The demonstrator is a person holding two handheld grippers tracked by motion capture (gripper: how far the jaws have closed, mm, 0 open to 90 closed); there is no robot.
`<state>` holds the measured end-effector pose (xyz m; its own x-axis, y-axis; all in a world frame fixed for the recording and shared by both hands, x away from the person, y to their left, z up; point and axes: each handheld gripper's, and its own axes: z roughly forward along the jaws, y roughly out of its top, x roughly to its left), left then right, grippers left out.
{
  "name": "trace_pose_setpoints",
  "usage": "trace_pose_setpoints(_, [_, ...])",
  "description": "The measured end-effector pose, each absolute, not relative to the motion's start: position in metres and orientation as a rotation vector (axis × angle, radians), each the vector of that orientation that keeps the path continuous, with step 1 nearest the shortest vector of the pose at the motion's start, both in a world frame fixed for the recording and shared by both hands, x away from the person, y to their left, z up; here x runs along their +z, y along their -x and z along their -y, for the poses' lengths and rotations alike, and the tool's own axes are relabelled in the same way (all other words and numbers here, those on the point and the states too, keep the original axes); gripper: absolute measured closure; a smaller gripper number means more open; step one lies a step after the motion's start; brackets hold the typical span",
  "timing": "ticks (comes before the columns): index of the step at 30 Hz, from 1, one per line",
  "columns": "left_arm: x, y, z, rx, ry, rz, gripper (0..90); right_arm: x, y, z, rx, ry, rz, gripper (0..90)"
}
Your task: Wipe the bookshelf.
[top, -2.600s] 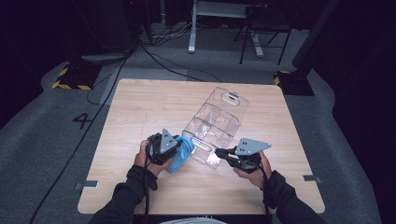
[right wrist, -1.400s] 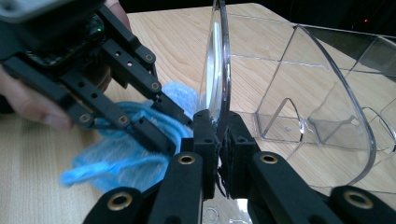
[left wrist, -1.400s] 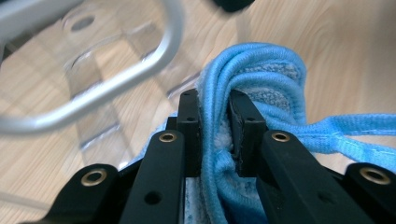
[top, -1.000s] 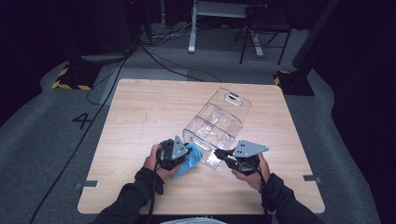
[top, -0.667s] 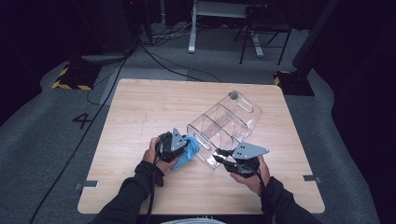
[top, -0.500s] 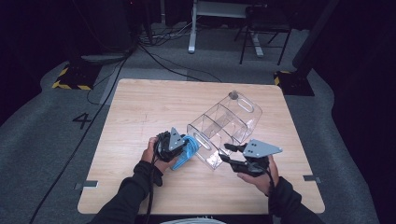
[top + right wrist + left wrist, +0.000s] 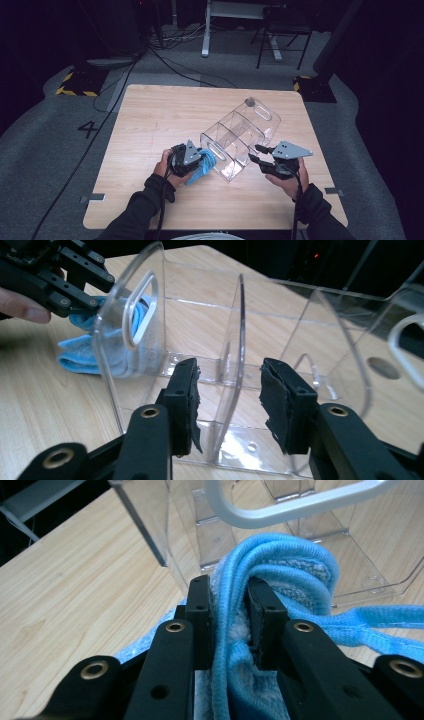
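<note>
Pale wood is carrying the whole job: the light wooden table point(image 7: 150, 120) is bearing a clear plastic organiser box with inner dividers and oval handle cut-outs point(image 7: 240, 137), lying at an angle near the front middle. A blue terry cleaning cloth point(image 7: 204, 165) is touching the box's near end wall, bunched tight between the jaws of the left gripper point(image 7: 197, 162), which are clamping down on its folds.

The right gripper point(image 7: 255, 154) is sitting just beside the box's other side; its jaws have just been opening and are standing apart, one on each side of a divider wall without pressing it. With nothing pinning the box, any push from the cloth is likely sliding or turning it across the smooth top. Closing the right jaws askew is risking a slip off the slick plastic, and the loose cloth edge may be snagging in the handle slot.
</note>
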<state>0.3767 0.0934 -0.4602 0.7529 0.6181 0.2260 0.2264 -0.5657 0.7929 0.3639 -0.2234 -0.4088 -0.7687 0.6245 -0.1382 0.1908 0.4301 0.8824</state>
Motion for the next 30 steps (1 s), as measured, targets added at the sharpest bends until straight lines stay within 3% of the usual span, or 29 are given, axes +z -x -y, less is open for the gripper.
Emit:
trace_pose_setpoints(5, [-0.462,-0.377,-0.090,0.623,-2.163,-0.618,74.8,-0.420,-0.378,0.211,1.279,-0.713,-2.265,59.2])
trace_pose_setpoints(9, [-0.461,-0.376,-0.092,0.611,-2.161,-0.618,74.3,-0.428,-0.391,0.199,1.234,-0.741,-2.285,64.6])
trace_pose_setpoints(17, [-0.457,-0.370,-0.096,0.596,-2.176,-0.587,73.3,-0.438,-0.403,0.189,1.216,-0.787,-2.275,84.1])
trace_pose_setpoints(30, [-0.458,-0.331,-0.096,0.519,-2.213,-0.504,72.3,-0.434,-0.400,0.163,1.204,-0.880,-2.169,85.7])
